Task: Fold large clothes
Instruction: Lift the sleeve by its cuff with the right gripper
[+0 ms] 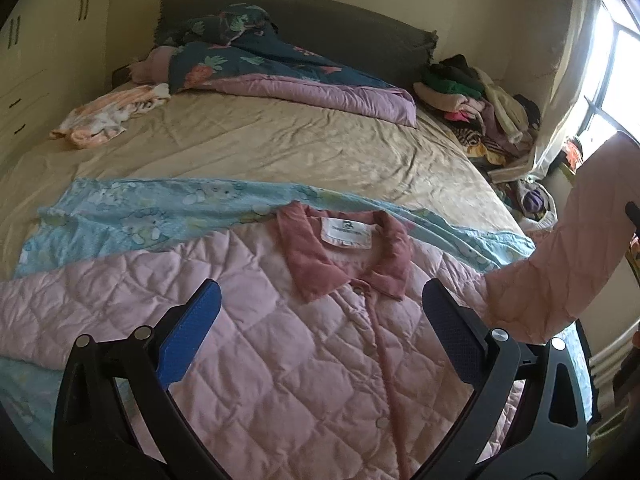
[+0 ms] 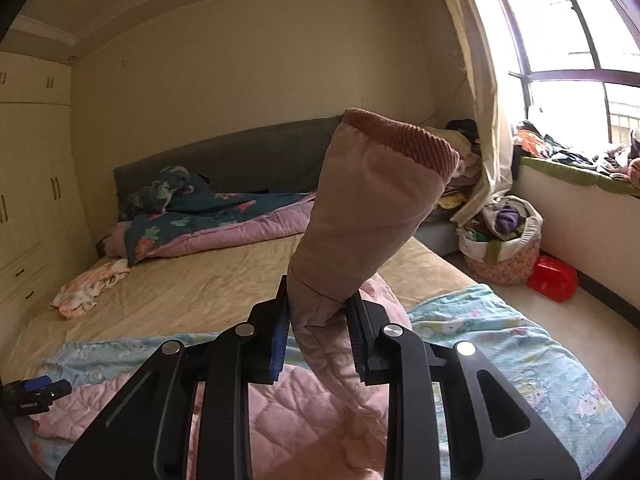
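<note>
A pink quilted jacket (image 1: 280,340) with a darker pink collar (image 1: 344,252) lies front up on a light blue cartoon-print sheet (image 1: 132,216) spread over the bed. My left gripper (image 1: 320,312) hovers open above the jacket's chest, with nothing between its fingers. My right gripper (image 2: 318,332) is shut on the jacket's sleeve (image 2: 360,216), which stands up above the jaws with its ribbed cuff (image 2: 408,140) on top. In the left wrist view the raised sleeve (image 1: 560,264) arches up at the right edge. The left gripper (image 2: 36,394) shows at the right wrist view's lower left.
A tan bedsheet (image 1: 280,144) covers the bed, with a floral quilt (image 1: 280,68) by the headboard and a small orange-white garment (image 1: 104,116) at the left. Piled clothes (image 1: 480,104) lie at the bed's right. A laundry basket (image 2: 504,248) and red box (image 2: 554,278) stand on the floor by the window.
</note>
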{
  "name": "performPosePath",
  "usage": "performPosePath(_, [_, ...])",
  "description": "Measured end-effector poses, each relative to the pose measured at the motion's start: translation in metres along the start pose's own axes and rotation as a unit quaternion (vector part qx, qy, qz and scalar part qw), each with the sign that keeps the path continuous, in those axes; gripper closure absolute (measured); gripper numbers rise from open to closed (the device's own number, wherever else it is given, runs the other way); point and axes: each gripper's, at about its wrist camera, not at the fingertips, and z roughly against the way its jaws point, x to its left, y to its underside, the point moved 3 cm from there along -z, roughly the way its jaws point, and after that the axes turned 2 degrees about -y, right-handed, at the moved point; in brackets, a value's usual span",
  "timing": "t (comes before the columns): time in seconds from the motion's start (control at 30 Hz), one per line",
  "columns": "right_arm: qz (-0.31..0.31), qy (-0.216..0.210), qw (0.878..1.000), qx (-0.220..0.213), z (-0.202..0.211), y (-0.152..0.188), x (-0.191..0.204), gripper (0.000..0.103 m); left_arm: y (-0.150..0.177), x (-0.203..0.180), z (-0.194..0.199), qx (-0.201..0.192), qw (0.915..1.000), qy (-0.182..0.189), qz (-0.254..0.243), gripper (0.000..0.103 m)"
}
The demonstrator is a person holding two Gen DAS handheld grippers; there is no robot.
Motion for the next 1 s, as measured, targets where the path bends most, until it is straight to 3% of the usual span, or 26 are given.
performPosePath(0.6, [0.042,-0.065,0.997,0.019,-0.022,0.019,0.087,0.078,0.01,0.057,-0.002,0.007,0.9989,0.004,0.046,0.009])
performPosePath(1.0, [0.082,-0.098,0.991,0.043,-0.048,0.061,0.145,0.078,0.033,0.106,-0.011,0.02,0.9951,0.023,0.094,0.009])
